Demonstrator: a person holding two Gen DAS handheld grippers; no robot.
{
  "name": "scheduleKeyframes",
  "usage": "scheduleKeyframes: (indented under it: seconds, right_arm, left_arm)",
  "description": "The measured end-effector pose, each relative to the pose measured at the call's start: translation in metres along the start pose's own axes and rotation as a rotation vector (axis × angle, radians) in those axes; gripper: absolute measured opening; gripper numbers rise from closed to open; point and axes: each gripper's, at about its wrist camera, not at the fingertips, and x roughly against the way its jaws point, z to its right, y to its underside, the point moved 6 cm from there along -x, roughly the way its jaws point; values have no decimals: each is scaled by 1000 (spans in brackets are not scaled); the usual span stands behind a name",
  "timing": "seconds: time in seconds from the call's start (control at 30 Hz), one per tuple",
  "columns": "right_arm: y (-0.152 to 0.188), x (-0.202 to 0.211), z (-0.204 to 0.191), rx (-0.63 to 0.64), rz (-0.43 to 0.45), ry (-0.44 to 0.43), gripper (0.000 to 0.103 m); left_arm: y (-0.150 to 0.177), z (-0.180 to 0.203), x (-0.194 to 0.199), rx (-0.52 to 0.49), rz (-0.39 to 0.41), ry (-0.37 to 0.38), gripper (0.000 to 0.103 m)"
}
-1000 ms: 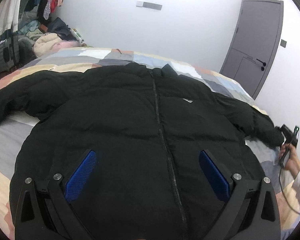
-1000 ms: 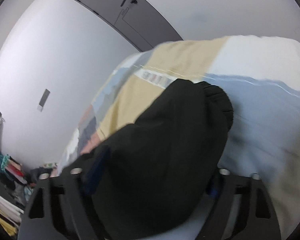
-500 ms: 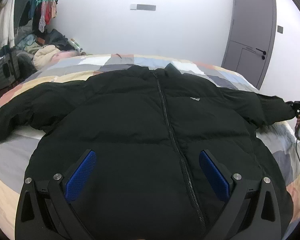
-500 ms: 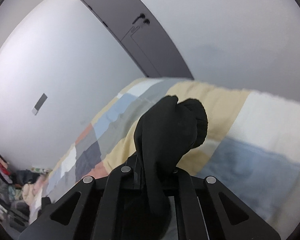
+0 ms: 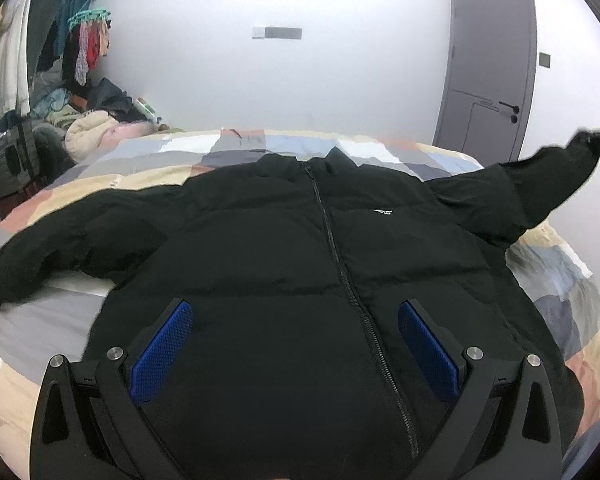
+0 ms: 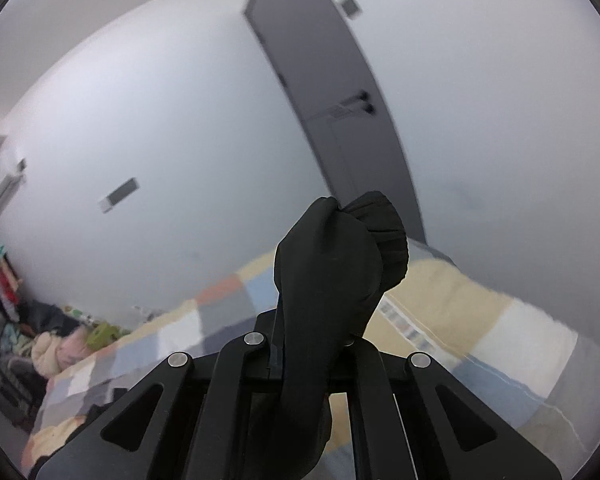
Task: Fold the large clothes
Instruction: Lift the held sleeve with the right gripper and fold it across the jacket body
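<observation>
Jaws of right gripper (image 6: 312, 344) pinch sleeve cuff (image 6: 340, 256); left gripper (image 5: 296, 344) gapes over jacket (image 5: 300, 248).

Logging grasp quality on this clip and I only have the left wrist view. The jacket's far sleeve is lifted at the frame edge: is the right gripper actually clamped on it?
Observer: Yes. The right gripper is shut on the sleeve, fabric bunched between its fingers.
Reviewer: On the cuff itself?
Observer: Just below it; the ribbed cuff sticks out past the fingertips.
Reviewer: Is it touching the bed there?
Observer: No, the held end is above the patchwork bedspread.
</observation>
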Motion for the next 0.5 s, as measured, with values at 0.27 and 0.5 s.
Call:
scheduleKeyframes:
  seconds: [0.27, 0.5]
  right_arm:
    - [-19, 40, -127, 166, 34, -106, 2]
    - [-2, 72, -250, 297, 42, -245, 4]
  left_arm:
    - [0, -21, 23, 20, 24, -6, 103]
    - [1, -33, 32, 15, 54, -28, 103]
